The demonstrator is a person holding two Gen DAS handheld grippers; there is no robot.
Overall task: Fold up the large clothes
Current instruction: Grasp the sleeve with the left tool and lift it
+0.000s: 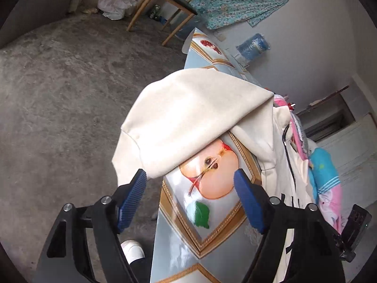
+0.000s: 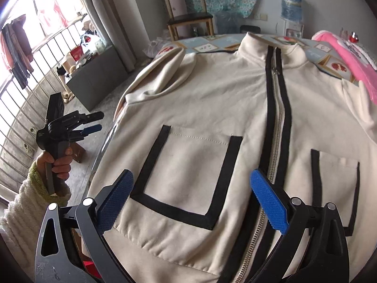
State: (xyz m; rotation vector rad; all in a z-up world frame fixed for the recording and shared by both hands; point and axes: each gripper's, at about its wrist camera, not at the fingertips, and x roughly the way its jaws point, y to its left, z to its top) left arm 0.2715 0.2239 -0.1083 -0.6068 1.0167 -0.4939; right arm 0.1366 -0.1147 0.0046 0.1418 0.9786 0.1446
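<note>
Jaws spread empty on both, left gripper (image 1: 190, 179) beside jacket sleeve (image 1: 188, 118), right gripper (image 2: 190, 184) angled down over jacket (image 2: 212, 99).

No lettering can be read in either of my views. The label on the blue water bottle (image 2: 291, 6) is a pale blur, and the panel of the dispenser (image 2: 293, 30) beneath it shows only a smudge of colour. The faint pale marking on the body of my left gripper (image 2: 93, 122), seen from my right wrist, is too small to make out. The tablecloth (image 1: 207, 210) bears fruit pictures but no words or numbers that I can tell.
</note>
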